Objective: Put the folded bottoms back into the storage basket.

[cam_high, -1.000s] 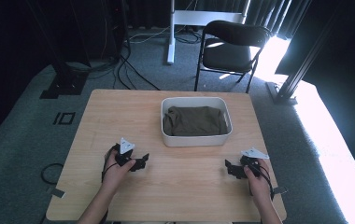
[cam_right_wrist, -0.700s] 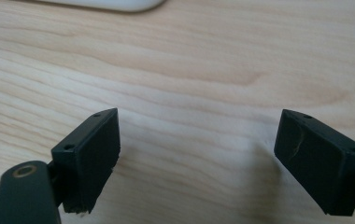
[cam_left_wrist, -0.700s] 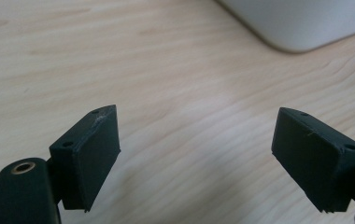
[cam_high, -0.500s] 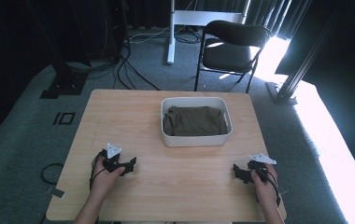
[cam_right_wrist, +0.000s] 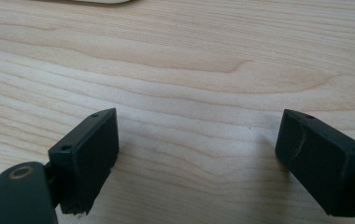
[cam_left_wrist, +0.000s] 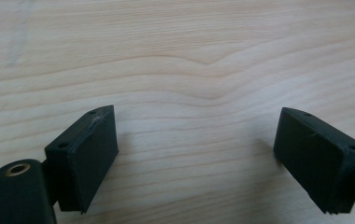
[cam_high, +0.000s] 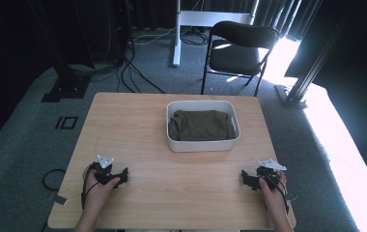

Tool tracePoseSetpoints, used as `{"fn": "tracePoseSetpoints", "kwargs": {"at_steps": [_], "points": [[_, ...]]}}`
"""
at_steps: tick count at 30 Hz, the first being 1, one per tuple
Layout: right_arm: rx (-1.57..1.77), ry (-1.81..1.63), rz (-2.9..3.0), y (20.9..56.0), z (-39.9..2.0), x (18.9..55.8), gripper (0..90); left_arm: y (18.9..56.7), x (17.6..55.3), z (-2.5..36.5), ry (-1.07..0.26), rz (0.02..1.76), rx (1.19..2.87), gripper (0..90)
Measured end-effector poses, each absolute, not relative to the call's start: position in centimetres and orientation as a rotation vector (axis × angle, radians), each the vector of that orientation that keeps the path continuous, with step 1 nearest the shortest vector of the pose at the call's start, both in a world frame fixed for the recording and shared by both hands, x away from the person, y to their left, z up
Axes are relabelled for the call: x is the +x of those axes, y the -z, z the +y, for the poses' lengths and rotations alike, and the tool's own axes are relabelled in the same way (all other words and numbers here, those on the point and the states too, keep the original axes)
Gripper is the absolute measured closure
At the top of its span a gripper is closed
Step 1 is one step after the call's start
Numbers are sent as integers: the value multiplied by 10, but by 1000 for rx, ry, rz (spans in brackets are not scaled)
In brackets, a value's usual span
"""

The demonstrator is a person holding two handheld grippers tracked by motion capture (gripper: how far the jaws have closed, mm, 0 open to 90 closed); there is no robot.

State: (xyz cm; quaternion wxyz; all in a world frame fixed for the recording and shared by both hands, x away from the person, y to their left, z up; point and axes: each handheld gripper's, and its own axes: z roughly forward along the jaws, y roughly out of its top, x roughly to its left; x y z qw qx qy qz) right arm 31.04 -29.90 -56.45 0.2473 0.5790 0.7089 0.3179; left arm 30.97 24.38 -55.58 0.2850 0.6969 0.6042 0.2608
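Observation:
A white rectangular bin stands at the middle back of the wooden table, with a folded dark olive cloth inside it. My left gripper rests low over the table near the front left, held by a hand. In the left gripper view my left gripper is open, with bare wood between its black pads. My right gripper sits near the front right, well short of the bin. In the right gripper view my right gripper is open too, over bare wood.
A black folding chair stands on the carpet behind the table. A white post base and cables lie on the floor beyond. Bright sunlight falls on the floor at the right. The bin's white rim peeks in at the top of the right gripper view.
Both hands have drawn back toward the table's front edge and outward, the left gripper going left, the right going right. The bin and cloth have stayed still.

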Motion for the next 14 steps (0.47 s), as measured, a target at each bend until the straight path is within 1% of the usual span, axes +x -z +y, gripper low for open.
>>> {"fn": "tracePoseSetpoints", "kwargs": {"at_steps": [2,11,14], "points": [[1580,-867,1932,565,-299,310,130,556,312,244,-707,1684,1837,28],[1580,-864,1931,565,-298,311,118,557,314,241,-725,1729,1801,24],[1580,-864,1931,565,-298,311,118,557,315,241,-724,1736,1801,11]]}}
